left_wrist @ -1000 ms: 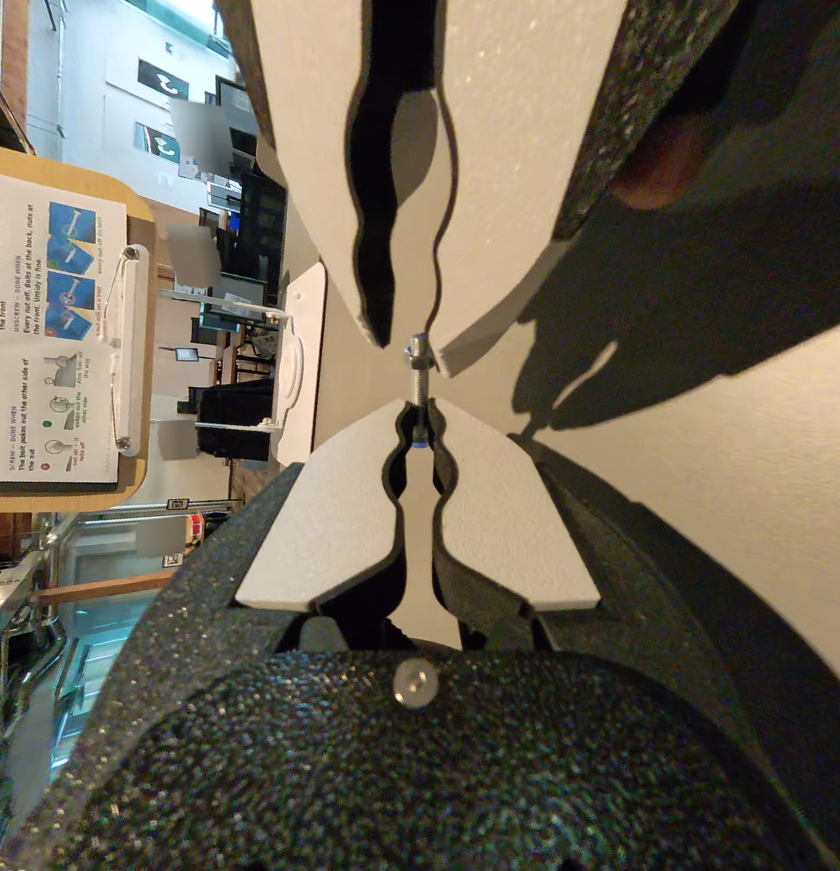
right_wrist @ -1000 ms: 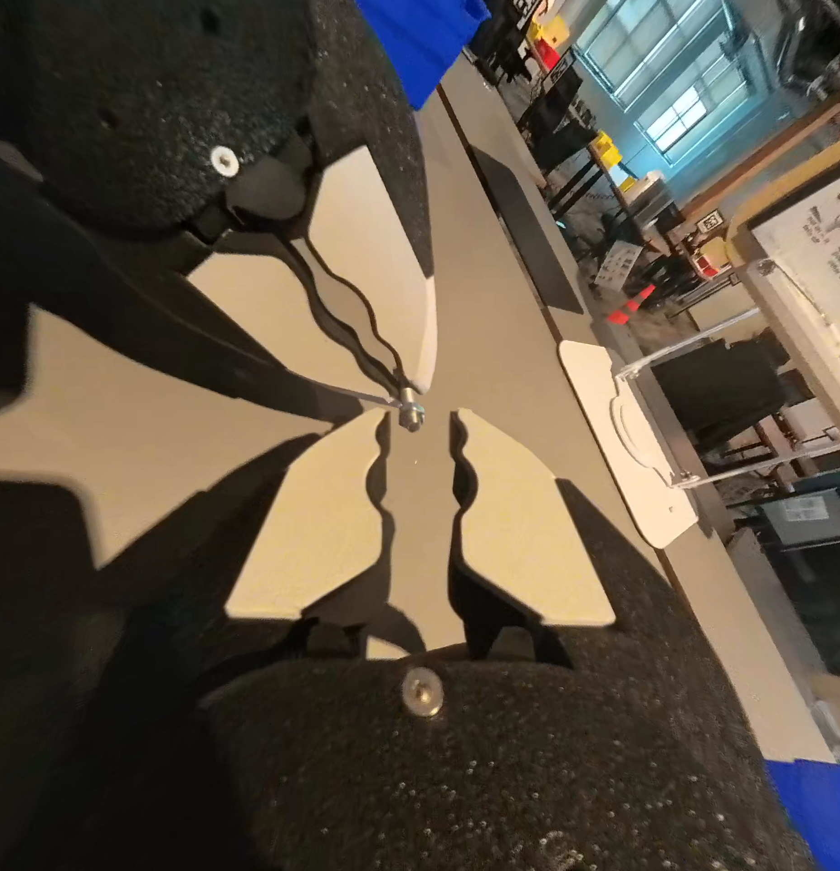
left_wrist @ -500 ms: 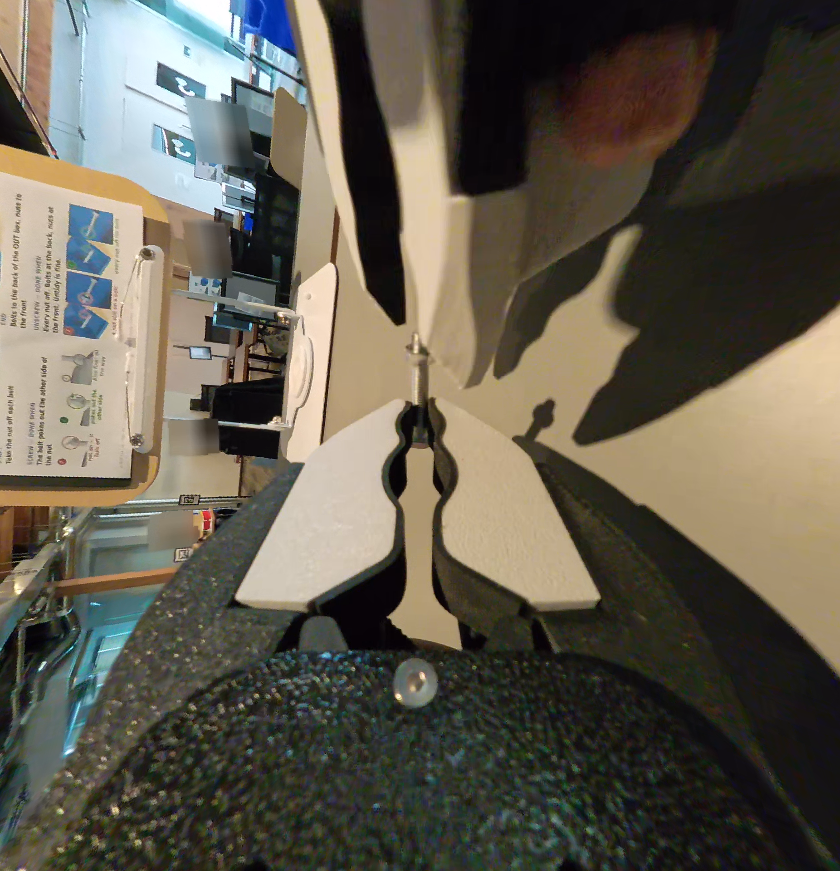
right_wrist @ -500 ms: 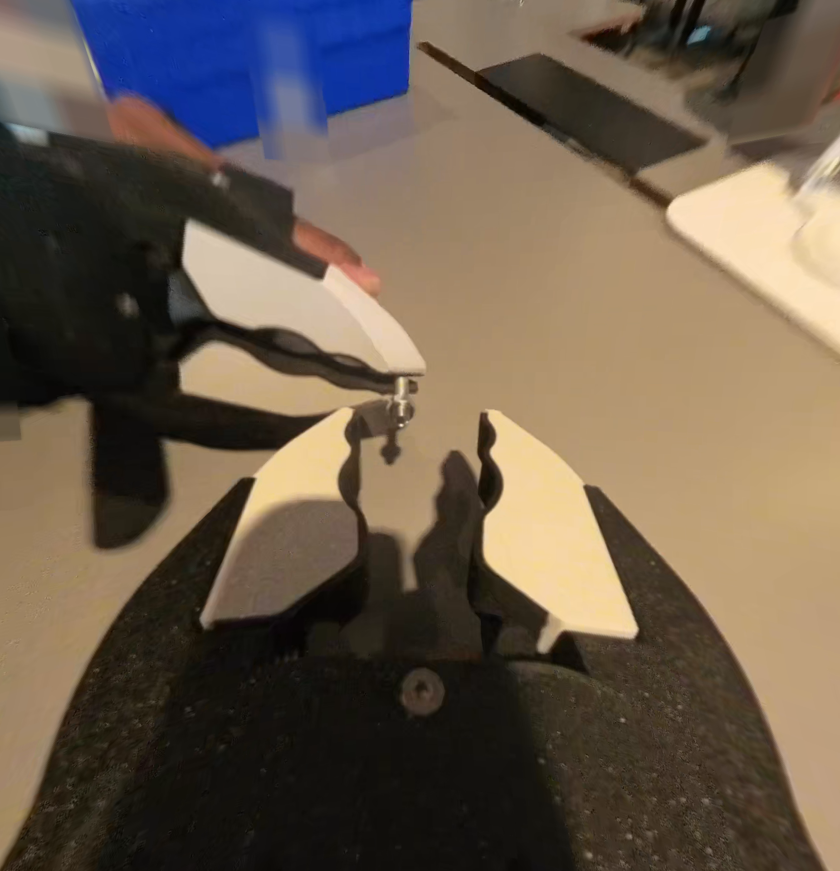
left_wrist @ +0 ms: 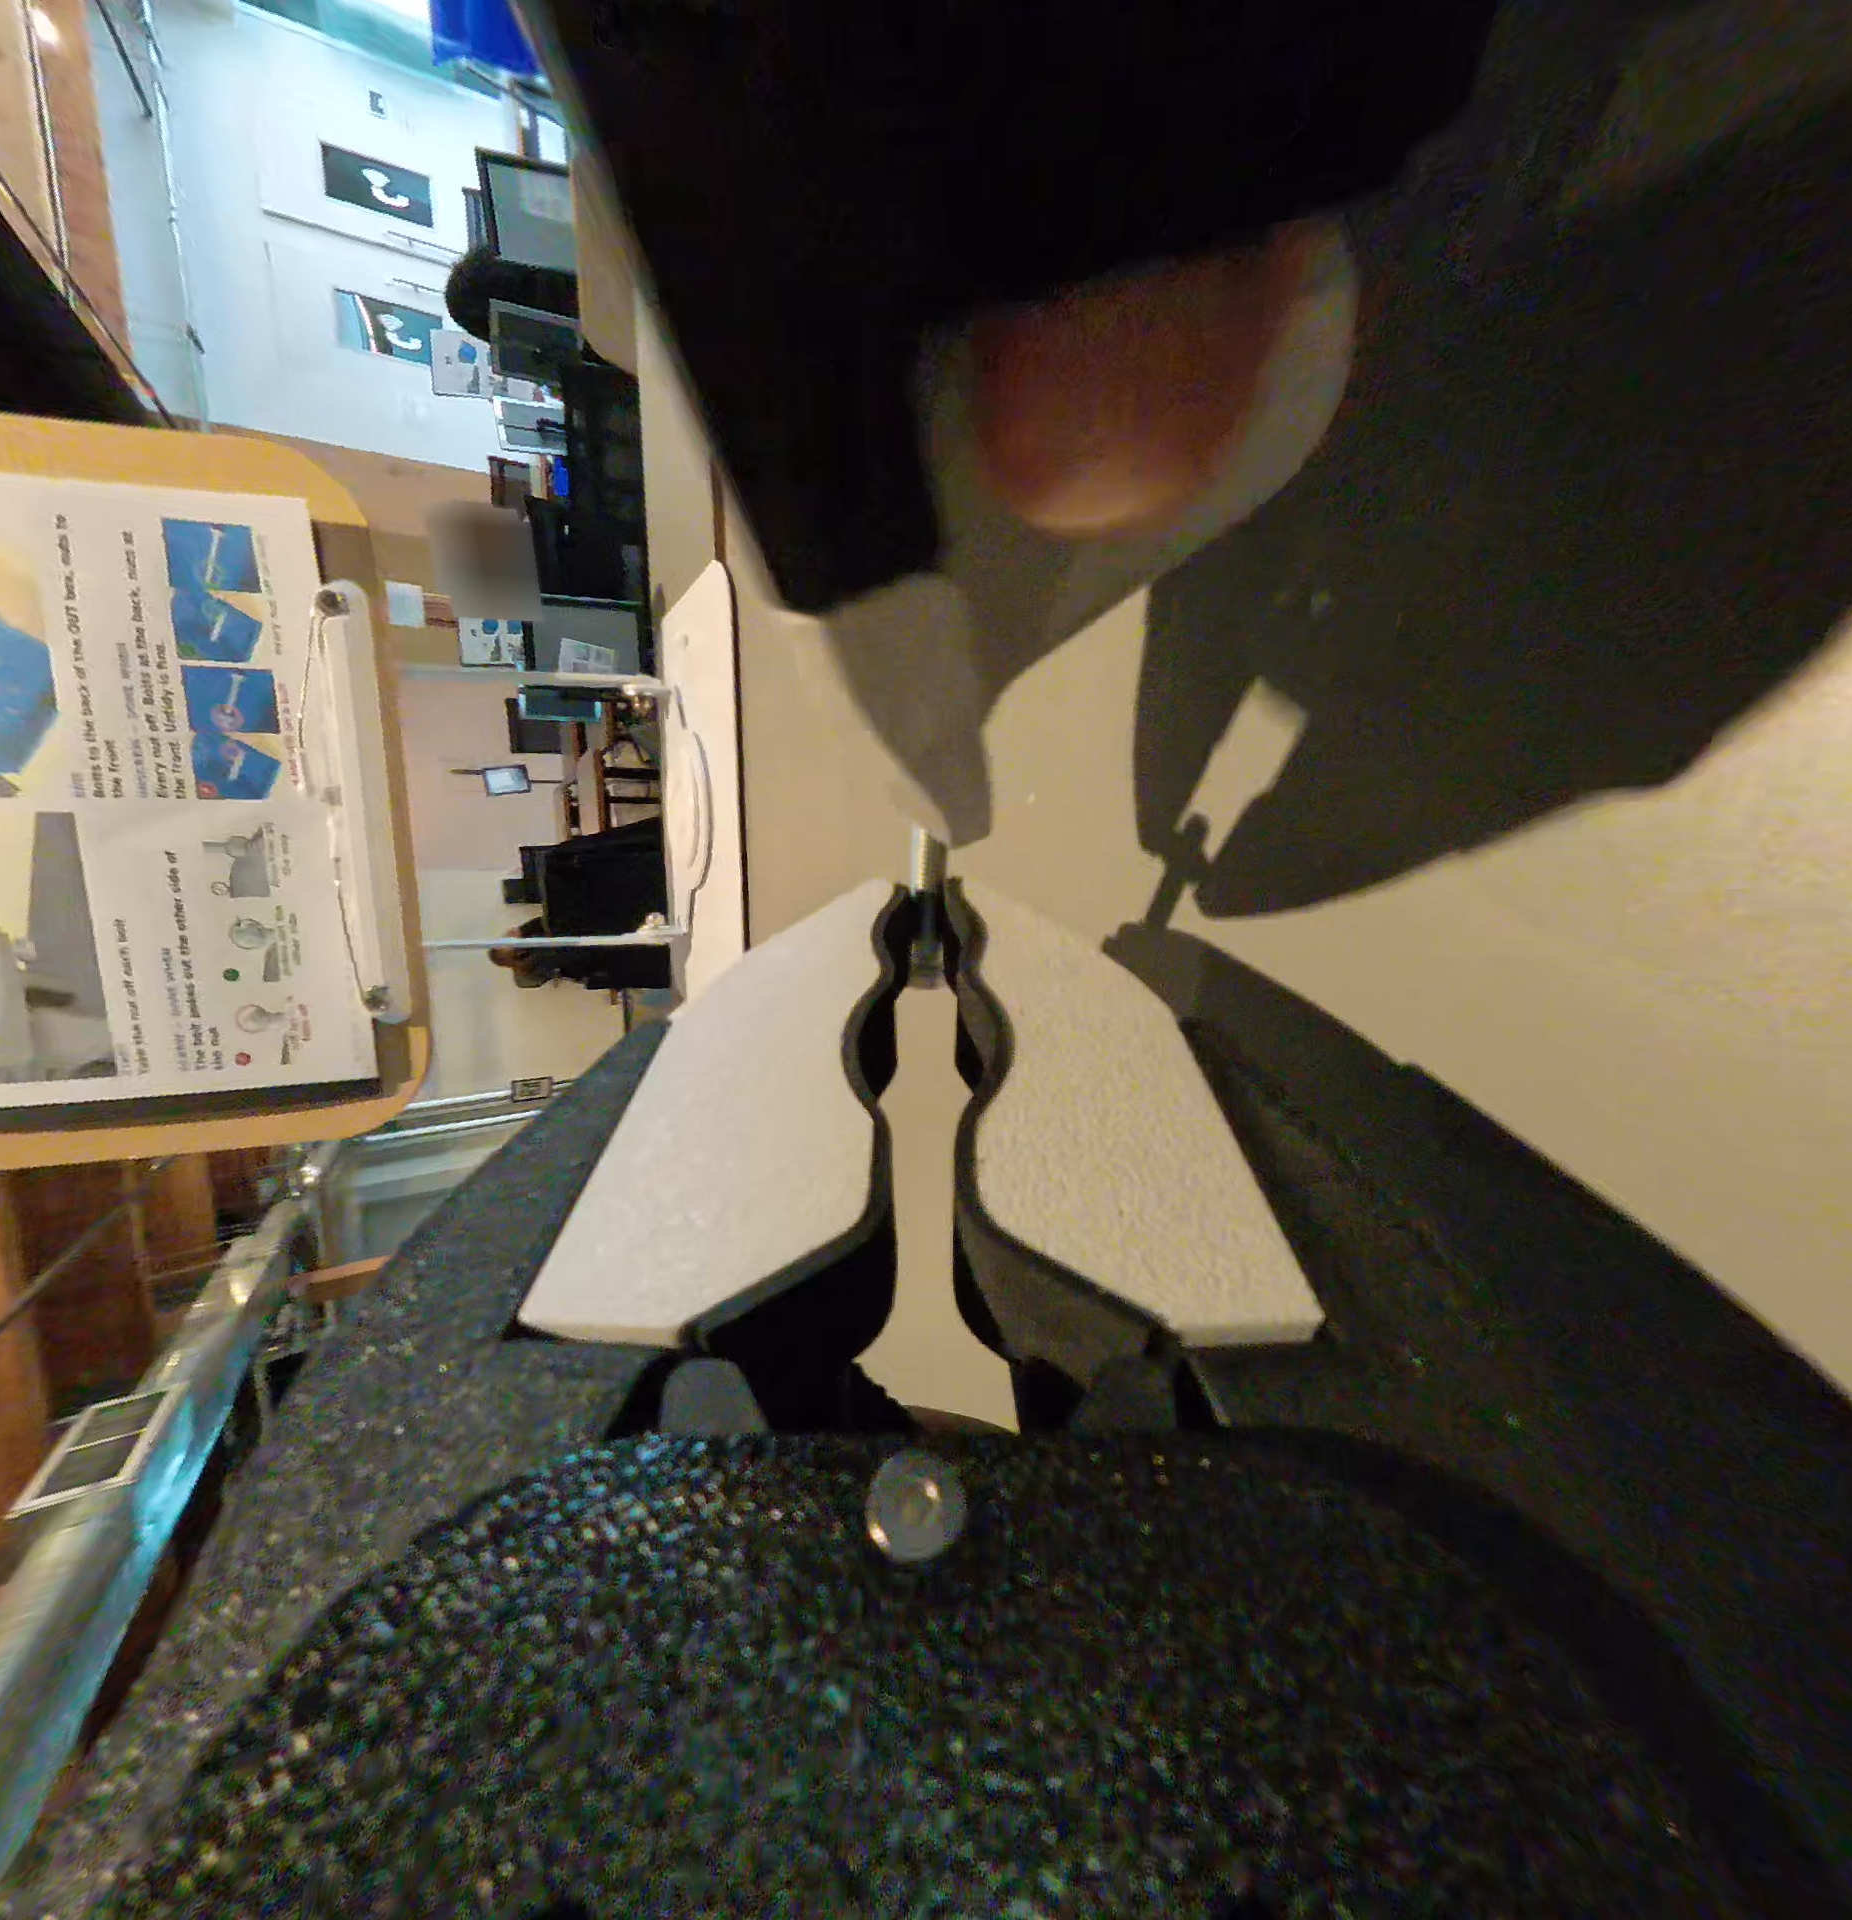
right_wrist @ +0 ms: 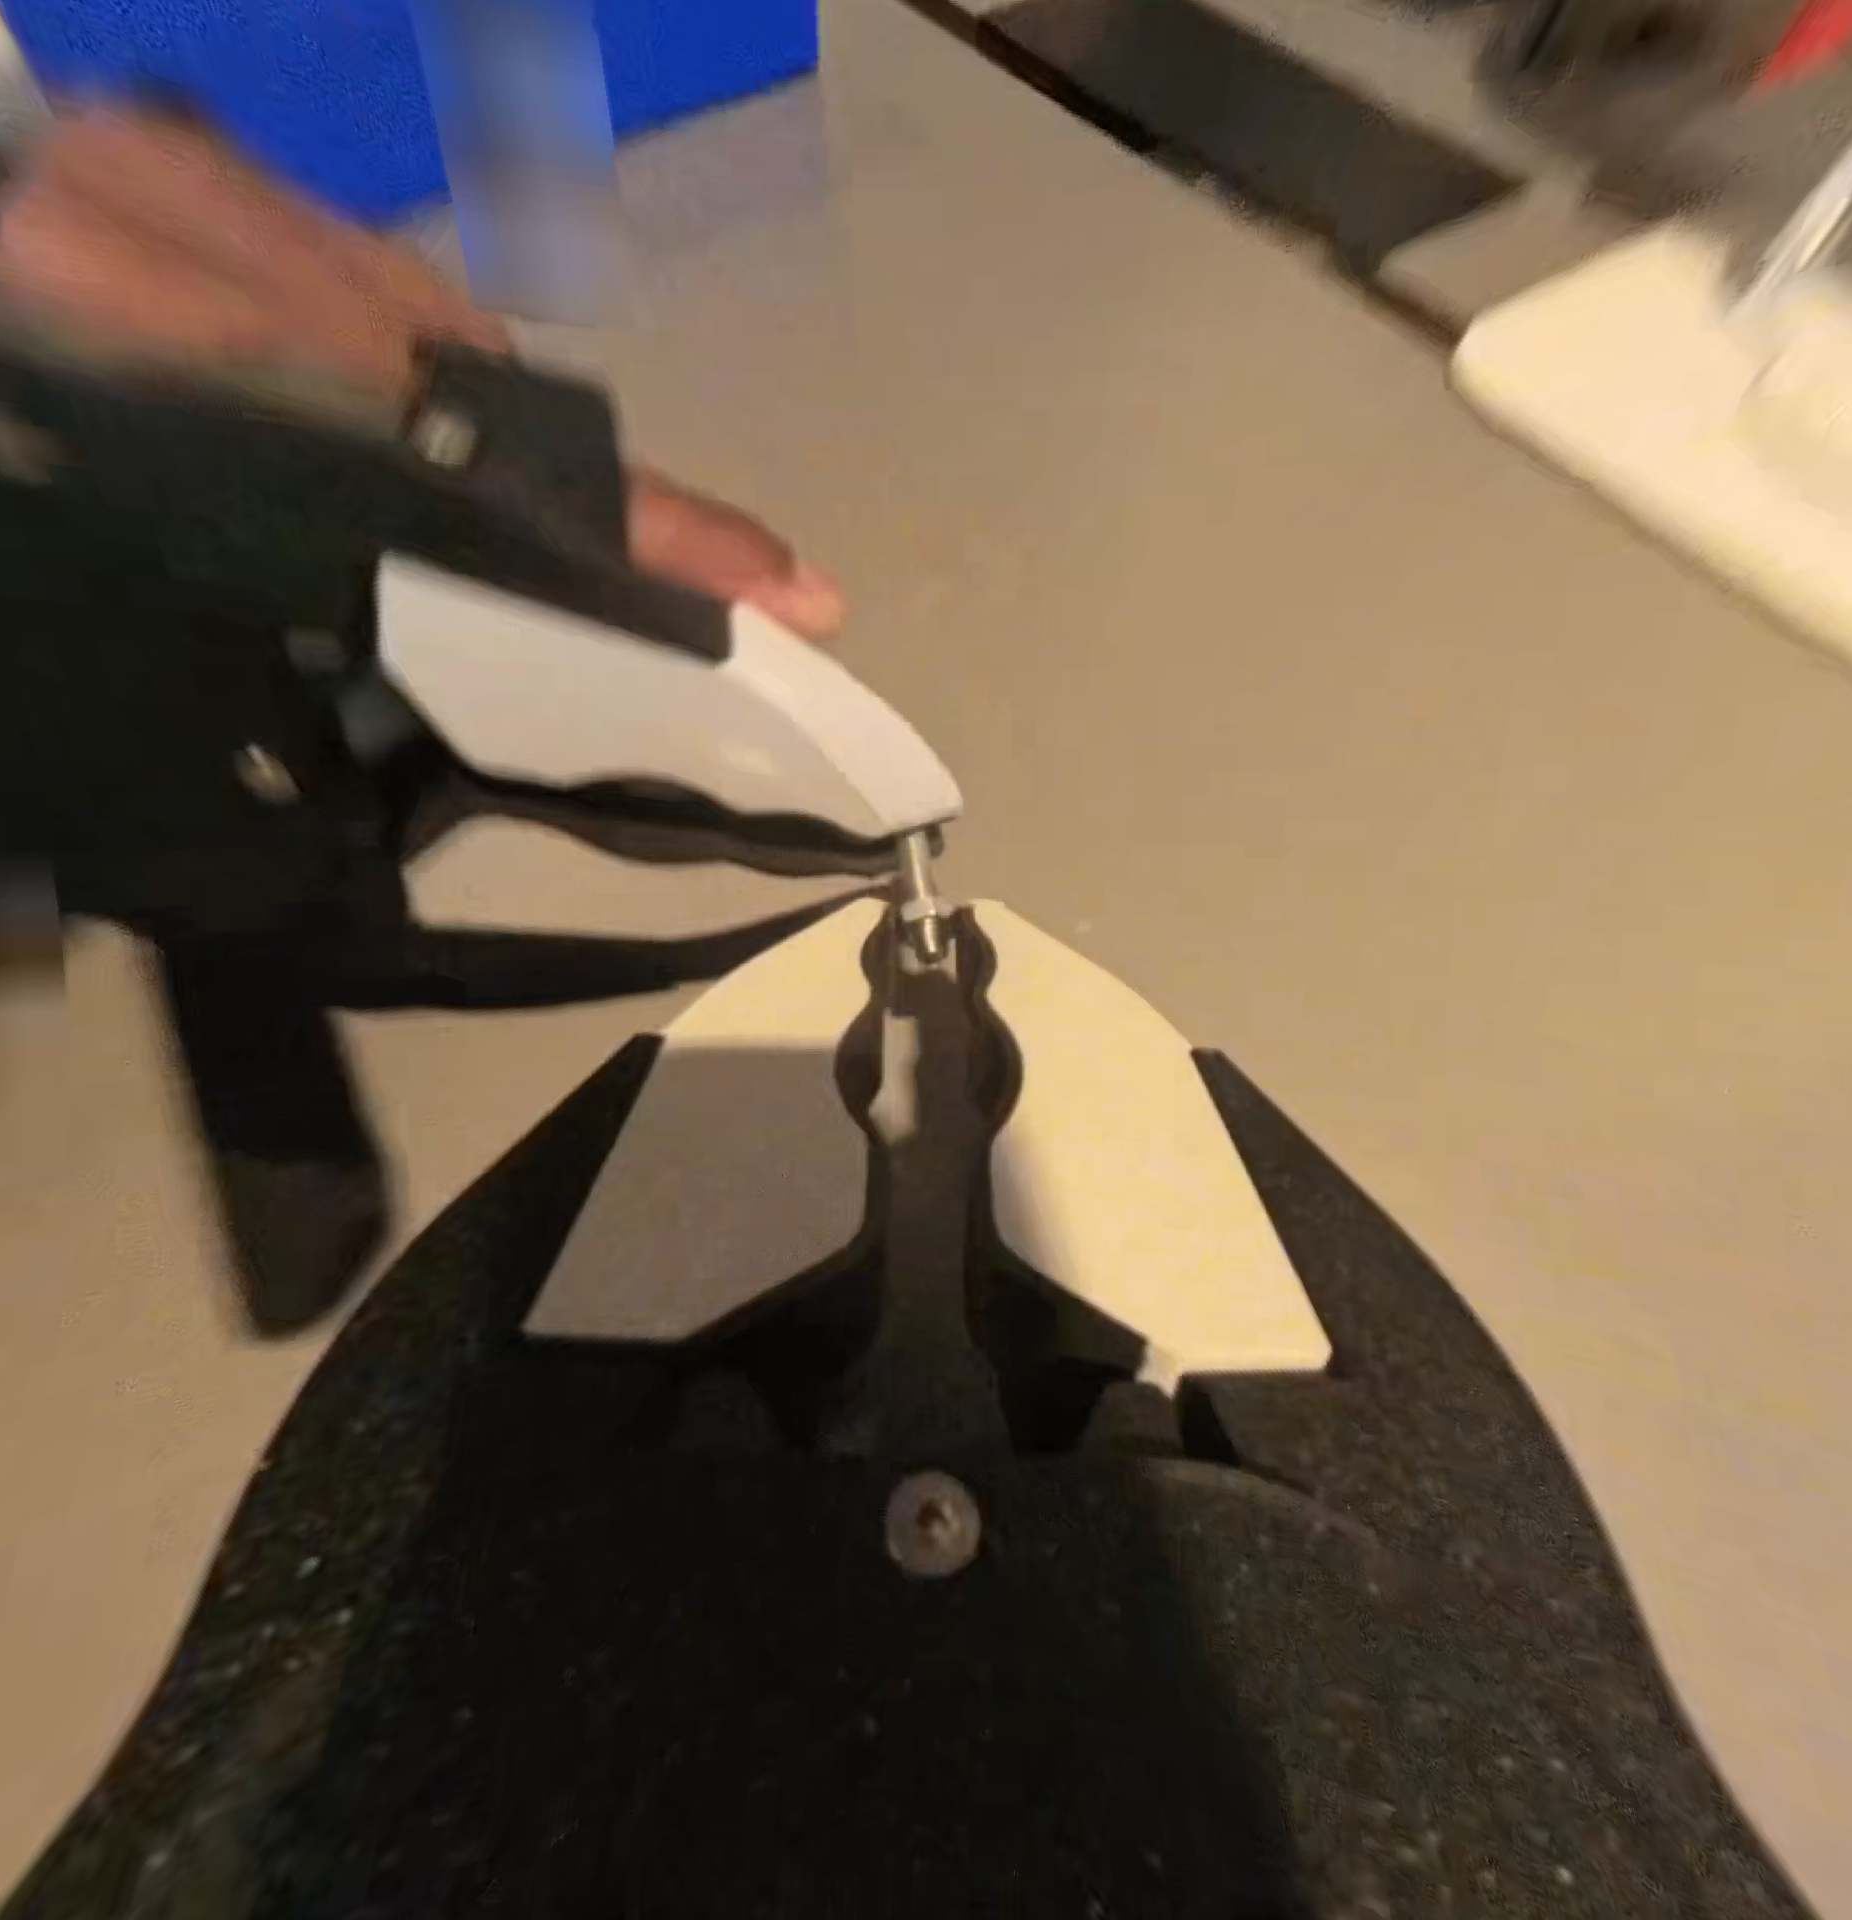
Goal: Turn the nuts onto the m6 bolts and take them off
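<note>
Now, far left in my left wrist view, a wooden board [left_wrist: 28,1127] carries a printed instruction sheet [left_wrist: 153,790], turned sideways to me; just right of it a white stand [left_wrist: 706,748] sits at the table's far edge; then, dead centre, my left gripper [left_wrist: 924,914] has its white fingers [left_wrist: 735,1122] pinched narrow on the bolt [left_wrist: 928,883], the threaded shank poking out past the tips, clear of the grey table [left_wrist: 1524,1039]; right above that the other gripper comes in tip-first over the bolt's end, a fingertip of the person's hand [left_wrist: 1119,416] pressed on its black body; the shadows of both fall on the table at right.

Over in the right wrist view, blurred with motion, a blue bin [right_wrist: 309,83] stands at upper left; below it the person's hand wraps the left gripper's black body, which reaches in from the left with the bolt clamped at its tip; the bolt runs from there towards me, and my right gripper [right_wrist: 922,935] is closed down narrow around the nut [right_wrist: 920,925] on the bolt's near end; both tools hold the one piece above the table, tip to tip; at far right the white stand lies blurred near the table edge.
</note>
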Demonstrator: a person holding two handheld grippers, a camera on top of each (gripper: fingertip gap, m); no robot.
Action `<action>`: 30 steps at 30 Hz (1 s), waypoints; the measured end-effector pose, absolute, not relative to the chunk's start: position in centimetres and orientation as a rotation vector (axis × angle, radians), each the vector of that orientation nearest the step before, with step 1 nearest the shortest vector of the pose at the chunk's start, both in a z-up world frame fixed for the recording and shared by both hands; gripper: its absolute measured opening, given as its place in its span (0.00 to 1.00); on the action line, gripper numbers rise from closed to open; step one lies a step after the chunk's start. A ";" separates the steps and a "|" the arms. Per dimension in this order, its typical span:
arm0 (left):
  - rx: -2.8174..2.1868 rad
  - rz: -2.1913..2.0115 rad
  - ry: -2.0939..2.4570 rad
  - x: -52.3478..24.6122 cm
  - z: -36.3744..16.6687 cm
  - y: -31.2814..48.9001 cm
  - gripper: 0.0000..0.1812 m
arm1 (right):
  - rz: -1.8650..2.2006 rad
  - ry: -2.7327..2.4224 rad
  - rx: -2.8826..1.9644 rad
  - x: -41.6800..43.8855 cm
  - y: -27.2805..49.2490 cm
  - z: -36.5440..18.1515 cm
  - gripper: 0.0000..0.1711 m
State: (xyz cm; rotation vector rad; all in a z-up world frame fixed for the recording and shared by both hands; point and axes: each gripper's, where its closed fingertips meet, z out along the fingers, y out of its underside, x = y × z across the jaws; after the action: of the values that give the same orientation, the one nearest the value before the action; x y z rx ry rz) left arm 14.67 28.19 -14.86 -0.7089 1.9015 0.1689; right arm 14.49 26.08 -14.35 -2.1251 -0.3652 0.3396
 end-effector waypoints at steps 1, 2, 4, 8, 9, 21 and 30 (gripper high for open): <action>-0.703 0.169 1.894 14.7 -14.7 28.1 0.03 | 0.518 -0.251 -2.129 14.4 26.0 -14.1 0.06; -0.706 0.156 1.887 14.8 -14.5 28.0 0.03 | 0.668 -0.171 -2.112 14.4 25.9 -13.8 0.06; -0.719 0.135 1.885 14.8 -14.3 27.9 0.03 | 0.881 -0.108 -2.057 14.5 25.8 -13.1 0.13; -0.742 0.115 1.887 14.6 -14.3 28.0 0.03 | 0.739 -0.374 -2.033 14.8 25.5 -13.0 0.25; -0.746 0.115 1.885 14.6 -14.3 28.1 0.03 | 0.575 -0.464 -2.025 15.2 25.7 -13.1 0.25; -0.711 0.167 1.902 14.5 -14.1 27.8 0.03 | -0.061 -0.834 -1.853 14.6 26.1 -13.4 0.06; -0.734 0.136 1.889 14.5 -13.9 28.0 0.03 | 0.928 -0.186 -1.959 14.2 26.1 -12.5 0.09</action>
State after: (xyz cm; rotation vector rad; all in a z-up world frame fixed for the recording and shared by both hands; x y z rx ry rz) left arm 14.47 28.00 -13.91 -0.7344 1.8891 0.1361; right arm 14.23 26.08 -12.46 -1.9591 -0.1861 0.9280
